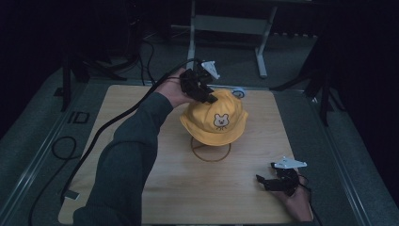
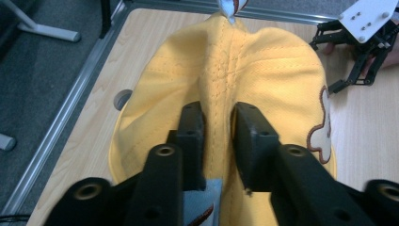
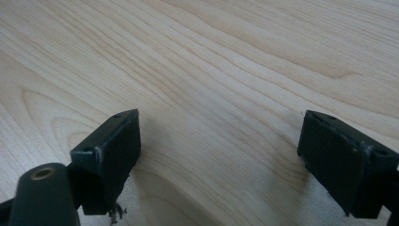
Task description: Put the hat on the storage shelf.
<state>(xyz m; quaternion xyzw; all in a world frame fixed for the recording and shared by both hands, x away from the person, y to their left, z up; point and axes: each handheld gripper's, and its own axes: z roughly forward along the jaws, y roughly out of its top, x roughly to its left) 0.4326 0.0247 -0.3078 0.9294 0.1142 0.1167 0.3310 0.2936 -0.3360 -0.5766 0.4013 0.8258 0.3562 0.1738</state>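
Left gripper [image 1: 203, 89], held in the person's left hand [image 1: 173, 92], reaches over the far part of the table [image 1: 164, 197] and stands at the crown of the yellow hat [image 1: 215, 117]. In the left gripper view its two black jaws stand a little apart, with a raised fold of the yellow cloth [image 2: 221, 94] between them. I cannot tell for sure if the pads [image 2: 193, 122] press on this fold or only stand beside it, so the grip looks loose to me.

The hat sits on a thin wire stand [image 1: 210, 151], near the middle of the table and somewhat toward the far edge. The stand carries it above the wood, so the brim hangs free and the bear patch [image 1: 220, 121] faces the person. I think this is why the gripper comes from above to the crown: there the cloth makes a ridge which two jaws can take.

Right gripper [image 1: 277, 181] rests low near the near right corner of the table. Its jaws are wide apart and hold nothing; only bare wood [image 3: 211, 70] lies between them. It seems to wait there, well apart from the hat
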